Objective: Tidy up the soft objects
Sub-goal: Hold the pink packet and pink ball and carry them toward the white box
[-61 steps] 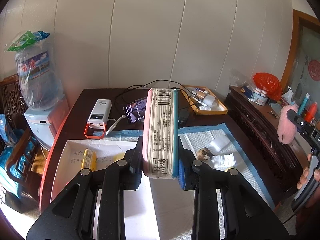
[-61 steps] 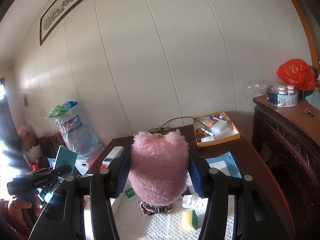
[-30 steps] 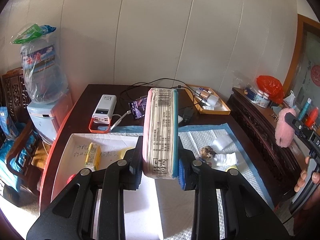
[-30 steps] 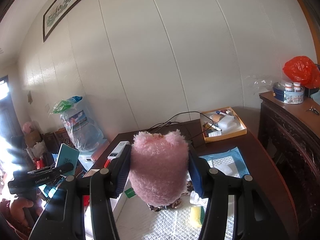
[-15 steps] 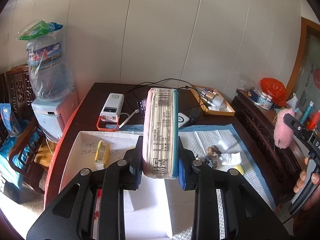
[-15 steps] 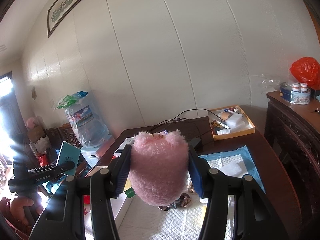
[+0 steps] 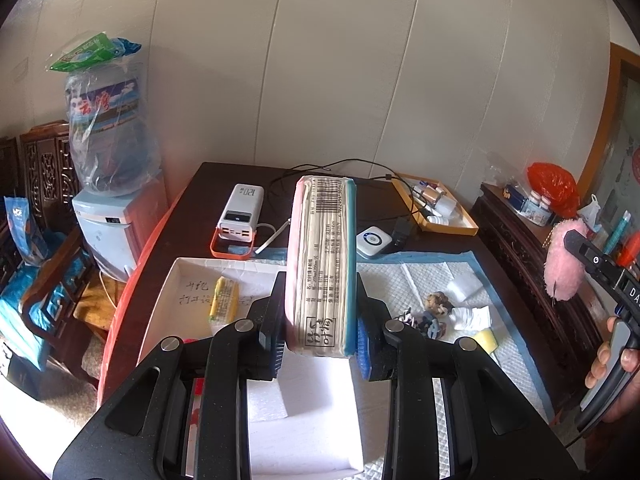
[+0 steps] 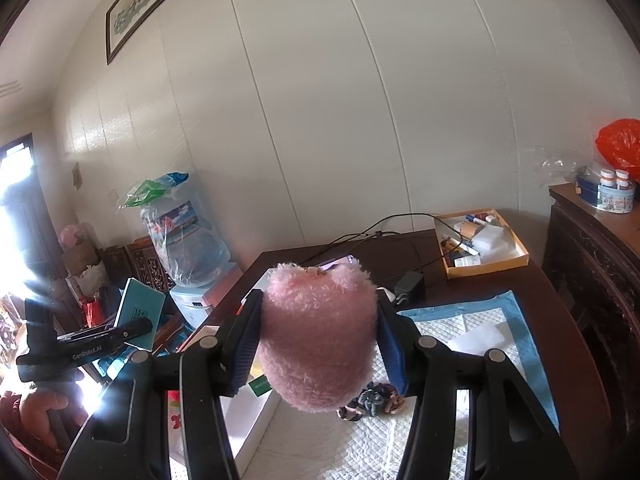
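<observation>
A: Which soft objects are held, and where?

B: A tissue pack (image 7: 322,268), pink on one face and teal on the other, stands on edge between the pads of the left claw (image 7: 320,344), which pinches it from both sides above the white box (image 7: 168,280). A pink plush toy (image 8: 318,336) is squeezed between the blue pads of the right claw (image 8: 318,344), raised over the quilted mat (image 8: 460,324).

A: What lies in the box?

B: A yellow packet (image 7: 224,298), beside handwriting on the box floor.

A: And on the mat?

B: Hair scrunchies (image 7: 424,316), a rolled white cloth (image 7: 472,316), a white foam block (image 7: 464,290) and a yellow sponge (image 7: 486,338), all near one another toward the right.

A: What surrounds them?

B: On the dark counter (image 7: 192,216): a white power bank (image 7: 242,210) in an orange frame, black cables (image 7: 340,166), a white round-buttoned device (image 7: 374,240) and an orange-rimmed tray (image 7: 434,204) of small items. A water dispenser (image 7: 116,184) stands left of the counter; a red bag (image 7: 554,188) sits on the sideboard at right.
</observation>
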